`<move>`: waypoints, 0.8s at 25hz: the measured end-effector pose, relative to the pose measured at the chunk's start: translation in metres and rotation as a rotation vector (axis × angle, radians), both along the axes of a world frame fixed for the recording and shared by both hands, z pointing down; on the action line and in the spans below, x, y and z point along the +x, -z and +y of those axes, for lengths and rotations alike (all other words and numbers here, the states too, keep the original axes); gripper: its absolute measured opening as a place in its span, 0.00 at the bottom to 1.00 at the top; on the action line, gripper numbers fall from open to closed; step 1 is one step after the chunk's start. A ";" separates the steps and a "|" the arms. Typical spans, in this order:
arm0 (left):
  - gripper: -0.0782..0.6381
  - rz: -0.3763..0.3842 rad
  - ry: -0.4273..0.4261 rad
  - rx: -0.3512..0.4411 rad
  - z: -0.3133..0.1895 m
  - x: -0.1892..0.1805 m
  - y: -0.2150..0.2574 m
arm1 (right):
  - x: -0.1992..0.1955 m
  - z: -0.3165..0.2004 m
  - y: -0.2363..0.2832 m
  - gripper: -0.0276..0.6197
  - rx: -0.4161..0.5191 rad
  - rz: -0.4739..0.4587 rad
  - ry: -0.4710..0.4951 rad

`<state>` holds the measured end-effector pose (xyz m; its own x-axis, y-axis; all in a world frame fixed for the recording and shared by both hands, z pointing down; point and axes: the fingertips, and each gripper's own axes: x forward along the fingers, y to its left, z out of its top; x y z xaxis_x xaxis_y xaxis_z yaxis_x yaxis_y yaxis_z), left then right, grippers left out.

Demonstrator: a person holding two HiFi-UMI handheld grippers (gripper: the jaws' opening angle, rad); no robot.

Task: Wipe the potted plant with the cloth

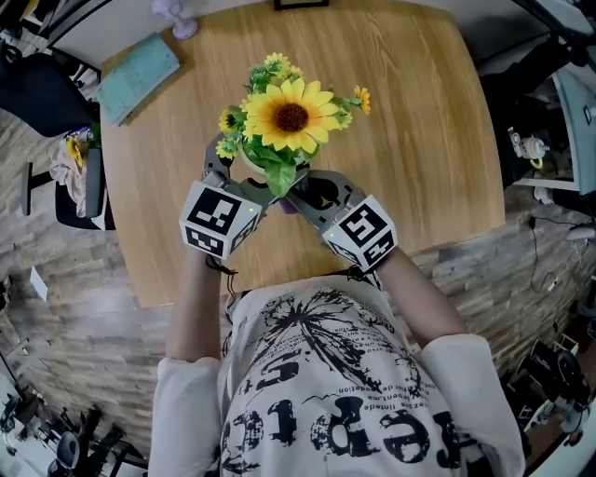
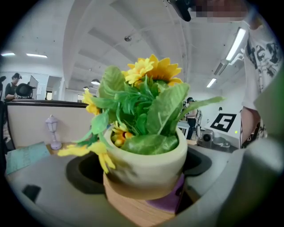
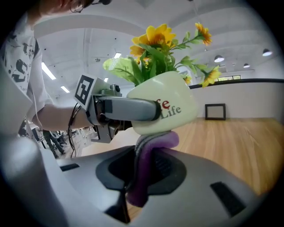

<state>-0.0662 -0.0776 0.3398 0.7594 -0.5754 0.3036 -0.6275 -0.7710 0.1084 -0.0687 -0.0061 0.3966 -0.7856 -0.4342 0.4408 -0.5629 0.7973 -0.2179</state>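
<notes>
The potted plant [image 1: 289,116] is a sunflower bunch in a cream pot [image 2: 146,159] printed with "Life" [image 3: 166,108]. My left gripper [image 1: 250,172] has its jaws set wide around the pot's sides and holds it tilted, just above the wooden table [image 1: 419,140]. One of its fingers [image 3: 128,108] lies across the pot's wall in the right gripper view. My right gripper [image 1: 307,194] is shut on a purple cloth [image 3: 148,164]. The cloth rises from between its jaws and presses against the pot's underside. It also shows by the pot's lower right [image 2: 171,199].
A teal book [image 1: 138,76] lies at the table's far left. A small lavender lamp [image 1: 177,17] and a dark picture frame [image 3: 214,111] stand at the far edge. A chair [image 1: 74,182] with clothes on it stands left of the table.
</notes>
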 end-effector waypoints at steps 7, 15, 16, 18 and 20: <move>0.82 -0.009 -0.018 -0.025 0.000 0.000 -0.005 | 0.024 -0.014 0.002 0.15 -0.003 -0.010 -0.079; 0.82 0.007 -0.034 -0.041 0.001 0.001 -0.009 | 0.050 -0.030 0.002 0.15 0.004 -0.004 -0.146; 0.82 0.010 -0.039 -0.040 0.002 0.001 -0.009 | 0.053 -0.032 0.002 0.15 0.004 -0.001 -0.154; 0.82 0.017 -0.045 -0.039 0.002 0.001 -0.010 | 0.059 -0.035 0.001 0.15 0.003 0.004 -0.169; 0.82 0.016 -0.041 -0.042 0.001 0.000 -0.012 | 0.066 -0.039 -0.001 0.15 0.001 0.010 -0.192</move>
<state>-0.0658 -0.0761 0.3517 0.7871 -0.5306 0.3146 -0.5933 -0.7907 0.1510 -0.0025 -0.0451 0.3973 -0.6838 -0.5763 0.4475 -0.7070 0.6751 -0.2109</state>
